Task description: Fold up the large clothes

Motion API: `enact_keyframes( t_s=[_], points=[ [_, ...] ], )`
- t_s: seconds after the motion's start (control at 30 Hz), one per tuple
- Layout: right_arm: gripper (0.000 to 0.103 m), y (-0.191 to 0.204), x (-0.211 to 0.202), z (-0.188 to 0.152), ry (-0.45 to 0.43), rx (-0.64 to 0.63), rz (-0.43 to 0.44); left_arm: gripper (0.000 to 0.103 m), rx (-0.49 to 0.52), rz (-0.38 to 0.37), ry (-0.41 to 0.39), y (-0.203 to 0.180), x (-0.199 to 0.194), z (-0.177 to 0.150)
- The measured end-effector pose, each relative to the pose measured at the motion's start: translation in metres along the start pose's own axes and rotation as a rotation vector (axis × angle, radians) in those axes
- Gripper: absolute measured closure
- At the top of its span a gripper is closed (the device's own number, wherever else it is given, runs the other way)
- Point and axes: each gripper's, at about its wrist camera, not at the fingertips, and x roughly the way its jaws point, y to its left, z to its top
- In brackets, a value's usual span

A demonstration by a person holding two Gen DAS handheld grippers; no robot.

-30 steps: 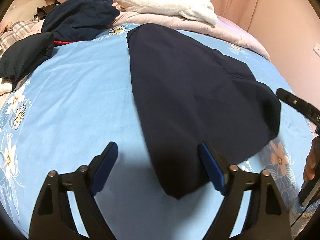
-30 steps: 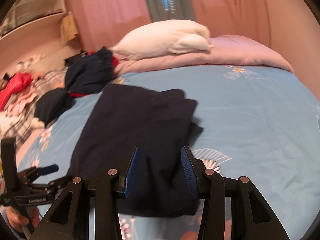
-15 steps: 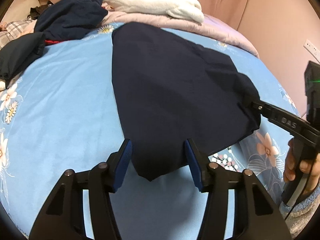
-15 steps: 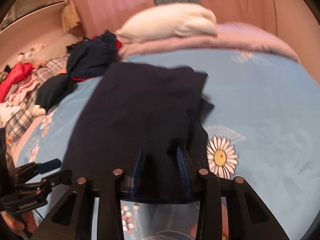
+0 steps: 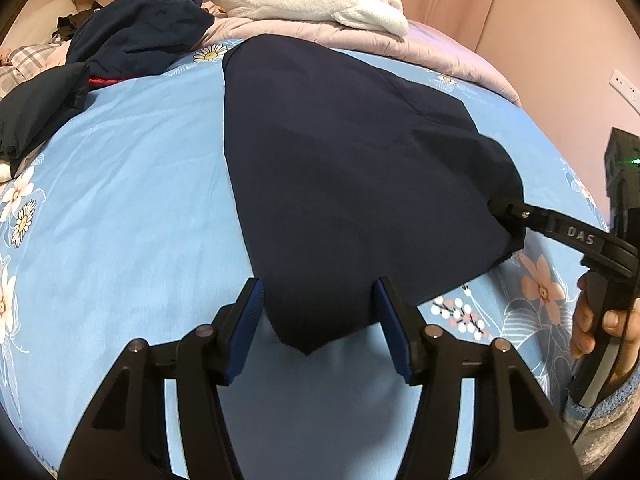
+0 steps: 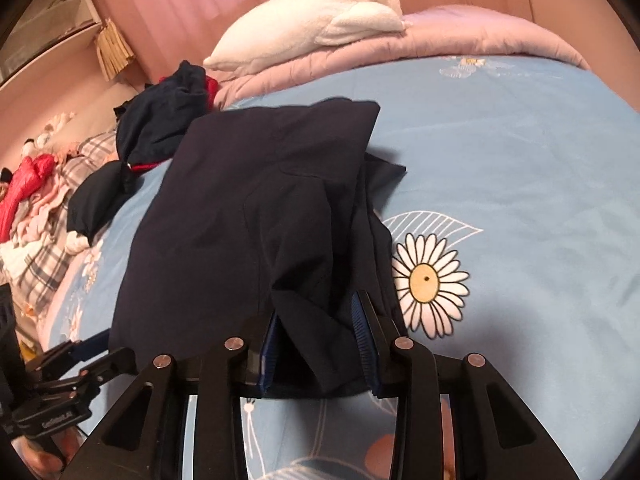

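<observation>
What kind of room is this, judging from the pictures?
Most likely a bedroom: the dark garment lies on a bed with a blue floral sheet, a white pillow rests on a pink quilt, and pink curtains hang behind.

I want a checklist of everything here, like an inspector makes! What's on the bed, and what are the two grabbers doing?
Surface: blue floral bedsheet, lightly wrinkled.
Job's things: dark navy garment, partly folded, lying flat on the sheet.
Clutter: heap of dark clothes at the far left; white fleece blanket on a pink quilt; red and plaid laundry beside the bed.
Grippers: left gripper open, straddling the garment's near corner; right gripper has bunched cloth between its fingers, closure unclear.
Cables: thin black cord under the right handle.
Surroundings: pink curtains, wall socket.
</observation>
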Motion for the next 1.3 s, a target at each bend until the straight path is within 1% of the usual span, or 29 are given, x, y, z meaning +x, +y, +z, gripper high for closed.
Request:
enact_keyframes(
  t_s=[0.17, 0.33, 0.43, 0.5, 0.53, 0.6, 0.8, 0.83, 0.9, 1.0, 1.03, 1.07, 1.1, 1.17, 1.23, 1.3],
  points=[
    [0.067, 0.003, -0.002, -0.005, 0.010, -0.045, -0.025, 0.045, 0.004, 0.001, 0.020, -0.001, 0.002, -0.007],
    [0.067, -0.001, 0.006, -0.002, 0.033, -0.036, -0.033, 0.045, -0.014, -0.014, 0.050, 0.001, 0.008, -0.010],
    [0.067, 0.000, 0.003, -0.003, 0.033, -0.036, -0.034, 0.045, -0.005, -0.008, 0.060, 0.000, 0.007, -0.013],
    [0.067, -0.001, 0.002, -0.004, 0.035, -0.032, -0.036, 0.047, -0.002, 0.016, 0.078, 0.001, 0.011, -0.016],
    [0.067, -0.002, 0.001, -0.005, 0.037, -0.029, -0.037, 0.047, -0.007, 0.023, 0.087, 0.003, 0.012, -0.017],
    [0.067, -0.002, -0.002, -0.007, 0.035, -0.029, -0.041, 0.047, -0.031, 0.015, 0.103, 0.008, 0.014, -0.019],
    [0.067, -0.005, -0.011, -0.014, 0.042, -0.027, -0.074, 0.047, -0.033, 0.032, 0.082, 0.008, 0.002, -0.021],
    [0.067, -0.007, -0.012, -0.016, 0.050, -0.020, -0.075, 0.046, -0.031, 0.037, 0.080, 0.007, 0.000, -0.021],
    [0.067, -0.010, -0.015, -0.020, 0.062, 0.001, -0.065, 0.034, -0.028, 0.047, 0.071, 0.006, -0.004, -0.022],
    [0.067, -0.011, -0.022, -0.026, 0.076, 0.004, -0.078, 0.023, -0.026, 0.061, 0.051, 0.003, -0.015, -0.024],
    [0.064, -0.010, -0.026, -0.030, 0.081, 0.005, -0.079, 0.021, -0.027, 0.066, 0.048, 0.002, -0.018, -0.025],
    [0.058, -0.009, -0.029, -0.032, 0.084, 0.006, -0.078, 0.017, -0.027, 0.069, 0.048, 0.002, -0.021, -0.026],
    [0.055, -0.006, -0.034, -0.035, 0.085, 0.007, -0.076, 0.015, -0.029, 0.071, 0.045, 0.001, -0.024, -0.027],
    [0.034, -0.003, -0.041, -0.040, 0.085, 0.002, -0.082, 0.013, -0.035, 0.073, 0.034, 0.000, -0.033, -0.030],
    [0.027, 0.001, -0.047, -0.044, 0.084, -0.013, -0.106, 0.011, -0.040, 0.083, 0.027, 0.000, -0.040, -0.031],
    [0.027, 0.006, -0.056, -0.049, 0.077, -0.032, -0.119, 0.004, -0.055, 0.085, 0.011, 0.001, -0.050, -0.034]
  ],
)
